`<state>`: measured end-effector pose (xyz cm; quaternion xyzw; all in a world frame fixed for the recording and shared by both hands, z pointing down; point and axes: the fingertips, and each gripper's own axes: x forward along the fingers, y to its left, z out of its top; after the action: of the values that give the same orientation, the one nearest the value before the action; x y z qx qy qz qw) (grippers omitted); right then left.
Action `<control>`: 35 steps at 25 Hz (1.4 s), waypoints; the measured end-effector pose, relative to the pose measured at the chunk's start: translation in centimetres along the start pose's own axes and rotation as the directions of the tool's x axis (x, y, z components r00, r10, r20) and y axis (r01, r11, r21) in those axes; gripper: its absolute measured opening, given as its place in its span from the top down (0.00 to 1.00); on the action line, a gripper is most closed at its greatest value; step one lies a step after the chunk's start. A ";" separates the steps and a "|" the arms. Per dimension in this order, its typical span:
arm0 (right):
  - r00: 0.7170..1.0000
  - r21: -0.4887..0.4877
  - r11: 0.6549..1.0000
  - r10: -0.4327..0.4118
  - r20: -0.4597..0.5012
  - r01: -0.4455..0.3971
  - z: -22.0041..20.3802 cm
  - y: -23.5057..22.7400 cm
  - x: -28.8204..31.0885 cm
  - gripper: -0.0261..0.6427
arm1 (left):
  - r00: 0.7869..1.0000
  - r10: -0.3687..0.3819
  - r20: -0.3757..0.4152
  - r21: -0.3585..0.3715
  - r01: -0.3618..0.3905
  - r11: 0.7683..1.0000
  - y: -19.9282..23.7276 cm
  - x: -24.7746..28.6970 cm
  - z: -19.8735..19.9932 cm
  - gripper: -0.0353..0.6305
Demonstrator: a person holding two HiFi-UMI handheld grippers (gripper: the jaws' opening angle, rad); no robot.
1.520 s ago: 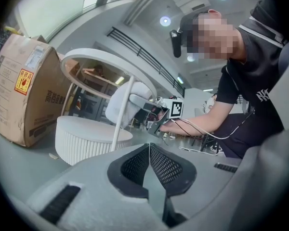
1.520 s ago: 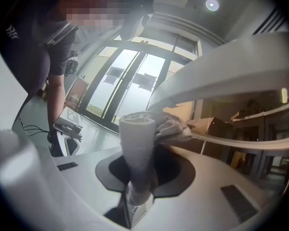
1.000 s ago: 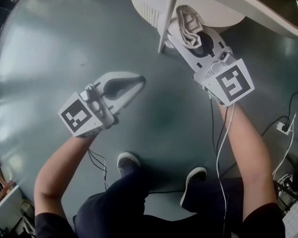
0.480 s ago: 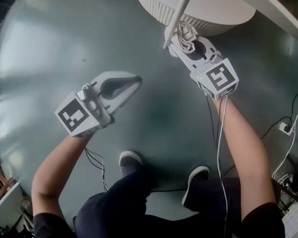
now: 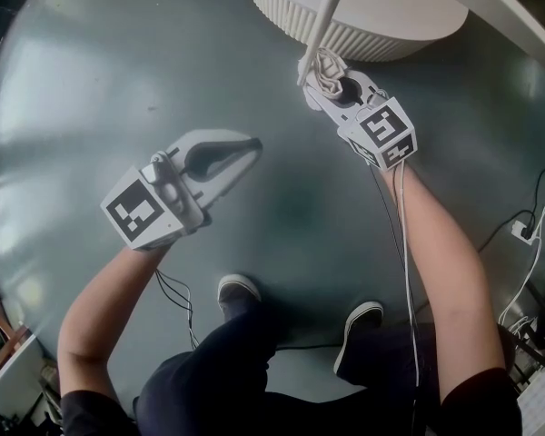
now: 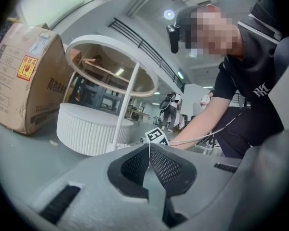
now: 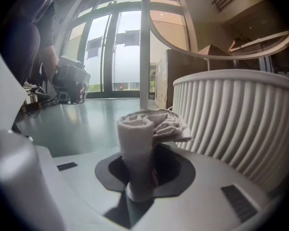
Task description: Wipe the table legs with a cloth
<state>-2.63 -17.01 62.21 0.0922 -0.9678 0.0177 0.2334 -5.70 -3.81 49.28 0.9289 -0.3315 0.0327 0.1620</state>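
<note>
Where the slim white table leg (image 5: 322, 24) meets the ground, a ribbed white drum (image 5: 391, 16) crowds close behind it, with a cardboard box (image 6: 19, 76) beyond. The smooth grey-green floor (image 5: 73, 107) reflects light from tall windows. The right gripper (image 5: 331, 87) has its jaws clamped on a rolled beige cloth (image 5: 325, 65), which juts forward right at the leg's foot. The left gripper (image 5: 248, 145) hangs well apart, its jaws pressed together on nothing.
</note>
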 end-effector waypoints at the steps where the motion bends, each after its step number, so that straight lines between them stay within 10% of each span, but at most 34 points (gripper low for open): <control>1: 1.000 0.000 1.000 0.005 -0.018 -0.005 -0.2 0.0 0.2 0.84 | 1.000 0.001 0.005 0.001 -0.001 1.000 0.0 0.0 0.2 0.93; 8: 0.990 -0.030 0.999 -0.016 -0.141 0.012 1.4 -1.4 -1.6 0.84 | 1.000 0.012 0.010 0.017 -0.012 1.000 -0.8 0.1 1.7 0.93; 13: 0.990 -0.085 0.992 -0.079 0.120 0.089 12.1 -2.8 -7.7 0.84 | 0.999 0.029 0.047 0.037 -0.030 0.999 -1.0 0.3 3.6 0.93; 21: 0.900 -0.178 0.978 -0.020 0.435 0.107 27.0 -1.1 -12.1 0.84 | 0.999 0.002 0.043 0.056 -0.005 0.998 -1.7 1.2 4.3 0.93; 35: 0.902 -0.269 0.956 0.007 0.432 0.121 25.5 0.2 -10.6 0.84 | 0.999 -0.027 0.046 0.020 0.026 0.999 -1.9 1.4 2.9 0.93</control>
<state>-4.82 -16.97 34.71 0.0873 -0.9843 -0.1514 0.0267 -3.55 -4.20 46.29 0.9352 -0.3225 0.0125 0.1457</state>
